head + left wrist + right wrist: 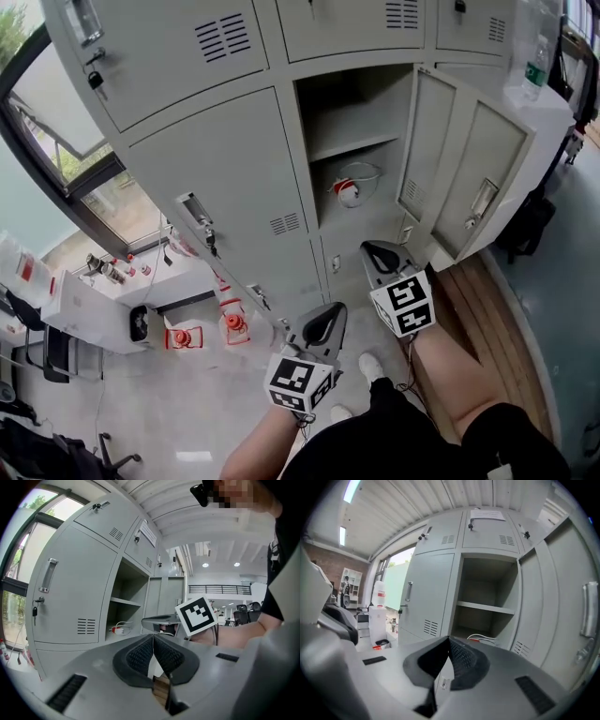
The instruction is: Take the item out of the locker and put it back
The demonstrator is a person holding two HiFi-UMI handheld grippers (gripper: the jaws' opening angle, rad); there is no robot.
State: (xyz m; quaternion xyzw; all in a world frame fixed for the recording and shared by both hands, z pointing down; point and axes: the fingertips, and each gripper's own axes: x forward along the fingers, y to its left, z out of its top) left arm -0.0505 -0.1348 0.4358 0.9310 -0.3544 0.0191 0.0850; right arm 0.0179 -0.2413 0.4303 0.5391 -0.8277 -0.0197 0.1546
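Right gripper [449,641] was pinched shut on nothing, left gripper [153,639] same; item [349,192] sat under the shelf [354,145] of the open locker [361,108]; looked like pre-grab to me, so next I'd open up and reach in.

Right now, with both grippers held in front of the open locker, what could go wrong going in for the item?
1. The right gripper and left gripper are both shut. Reaching in like that would probably shove the red and white item deeper instead of gripping it.
2. Its white cable lies in a loose loop and may snag or drag behind.
3. The shelf sits above the item, so a gripper could knock its edge.
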